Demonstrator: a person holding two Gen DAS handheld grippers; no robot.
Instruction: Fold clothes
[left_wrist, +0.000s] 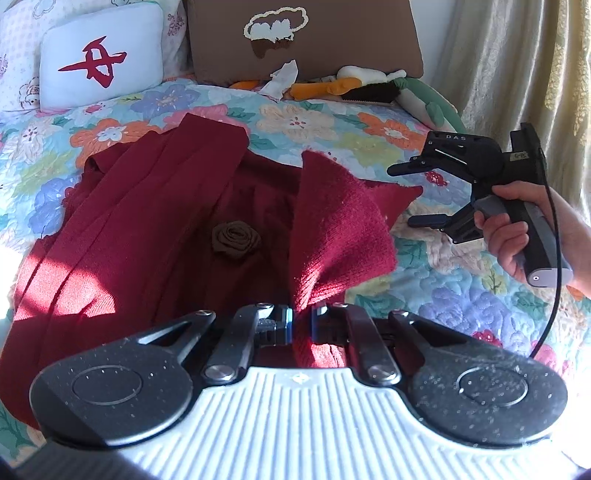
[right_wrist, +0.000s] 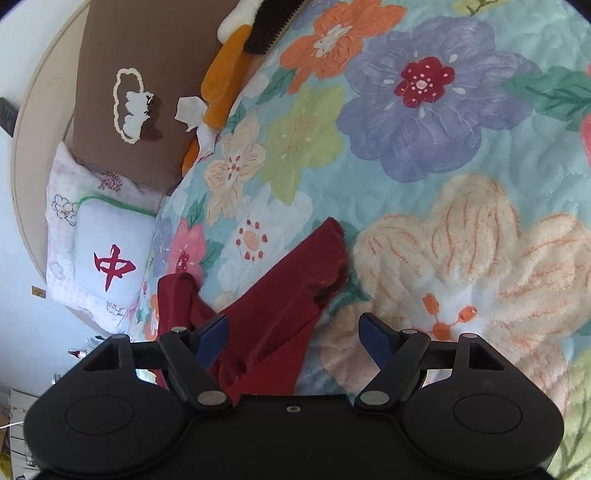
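Observation:
A dark red knitted garment (left_wrist: 155, 206) with a brown fabric rose (left_wrist: 235, 240) lies spread on the floral quilt (left_wrist: 436, 280). My left gripper (left_wrist: 302, 325) is shut on a fold of the red knit and holds that flap lifted above the rest. My right gripper (right_wrist: 295, 338) is open and empty, hovering above the quilt beside the garment's edge (right_wrist: 295, 280). It also shows in the left wrist view (left_wrist: 413, 195), held in a hand to the right of the lifted flap, jaws wide apart.
A white cushion with a red character (left_wrist: 99, 59) and a brown cushion (left_wrist: 303, 37) stand at the head of the bed. Plush toys (left_wrist: 369, 85) and a crumpled tissue (left_wrist: 280, 79) lie near them. A curtain (left_wrist: 517, 62) hangs at the right.

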